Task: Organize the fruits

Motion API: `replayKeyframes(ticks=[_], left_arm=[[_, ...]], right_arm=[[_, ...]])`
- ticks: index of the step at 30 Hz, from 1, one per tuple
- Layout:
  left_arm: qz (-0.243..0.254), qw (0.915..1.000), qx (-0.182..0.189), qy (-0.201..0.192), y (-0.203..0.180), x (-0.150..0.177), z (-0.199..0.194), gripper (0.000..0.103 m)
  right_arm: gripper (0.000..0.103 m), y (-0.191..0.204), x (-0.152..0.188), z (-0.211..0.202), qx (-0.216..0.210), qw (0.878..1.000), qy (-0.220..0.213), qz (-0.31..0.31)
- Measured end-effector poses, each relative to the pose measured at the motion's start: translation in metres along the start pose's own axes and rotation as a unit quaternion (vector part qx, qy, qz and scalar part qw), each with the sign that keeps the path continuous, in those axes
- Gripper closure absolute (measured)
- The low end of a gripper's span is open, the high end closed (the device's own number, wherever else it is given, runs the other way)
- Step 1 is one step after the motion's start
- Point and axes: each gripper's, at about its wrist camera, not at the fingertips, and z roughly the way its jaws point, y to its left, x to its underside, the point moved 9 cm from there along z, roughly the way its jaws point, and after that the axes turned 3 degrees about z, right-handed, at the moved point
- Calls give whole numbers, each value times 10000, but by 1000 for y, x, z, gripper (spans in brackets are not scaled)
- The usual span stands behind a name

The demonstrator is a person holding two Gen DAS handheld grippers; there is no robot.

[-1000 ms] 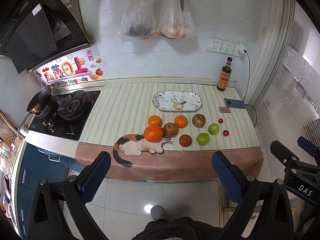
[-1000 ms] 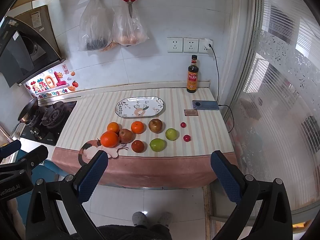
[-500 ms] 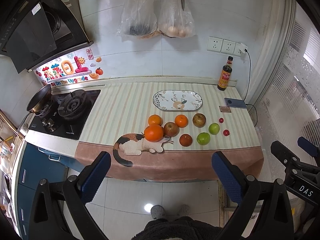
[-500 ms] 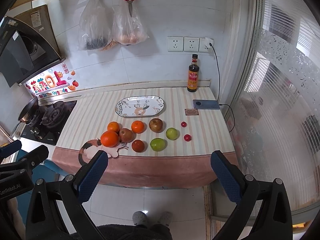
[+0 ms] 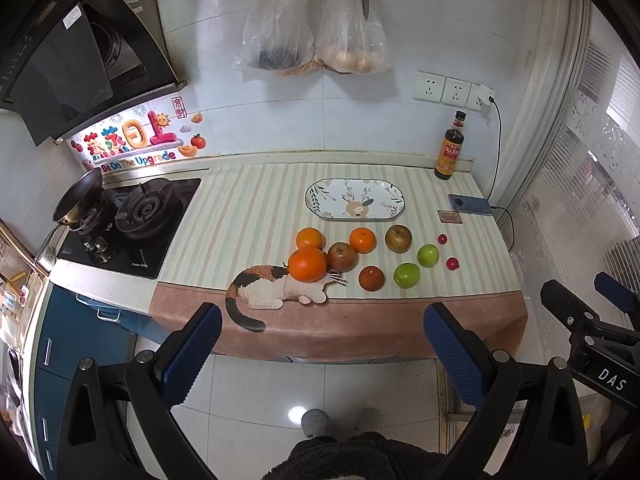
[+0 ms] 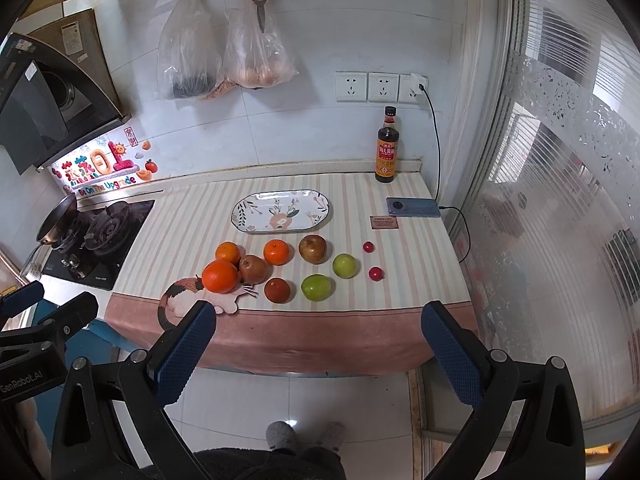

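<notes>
— Fruits are loose on the striped cloth (image 5: 248,216), all just in front of the oval plate (image 5: 316,206), which has nothing on it. Nearest the plate: a small orange (image 5: 309,238), a second orange (image 5: 362,239) and a brown apple (image 5: 398,238). Further from the plate: the big orange (image 5: 307,264), a reddish apple (image 5: 342,256), a dark round fruit (image 5: 371,278), two green ones (image 5: 406,275) (image 5: 428,255) and two tiny red ones (image 5: 442,239) (image 5: 452,263).

— And the grippers?

— Left gripper (image 5: 320,344) and right gripper (image 6: 318,342) both have their jaws spread wide with nothing between them, held well short of the plate, off the counter's front edge.

— What might go wrong?

— I'd guess rolling. The big orange touches the reddish apple and seems to touch the small orange too, so lifting one could nudge the others. It sits on the cat figure (image 5: 272,290) by the edge — a push away from the plate might send it to the floor. The tiny red ones may slip from wide pads. Beyond the plate, the bottle (image 5: 450,148) and phone (image 5: 470,204) look safely apart.
</notes>
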Motion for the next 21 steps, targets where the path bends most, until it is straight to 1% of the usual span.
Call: replayKeyframes(ticks=[15, 17, 18, 19, 21], left_arm=[[3, 10000, -1, -23, -1, 1, 2, 0], [-3, 10000, -46, -78, 4, -4, 7, 0], [-18, 9998, -126, -128, 9, -8, 13, 0], [-44, 9996, -197, -193, 14, -11, 17, 0], [-96, 9992, -292, -256, 24, -16, 27, 0]], right_arm=[[0, 3, 0, 1, -65, 9999, -4, 109], [0, 3, -2, 4, -97, 9997, -27, 236], [0, 4, -3, 6, -142, 9995, -39, 294], [0, 5, -5, 10, -253, 9989, -74, 382], [0, 7, -6, 20, -348, 9983, -102, 447]])
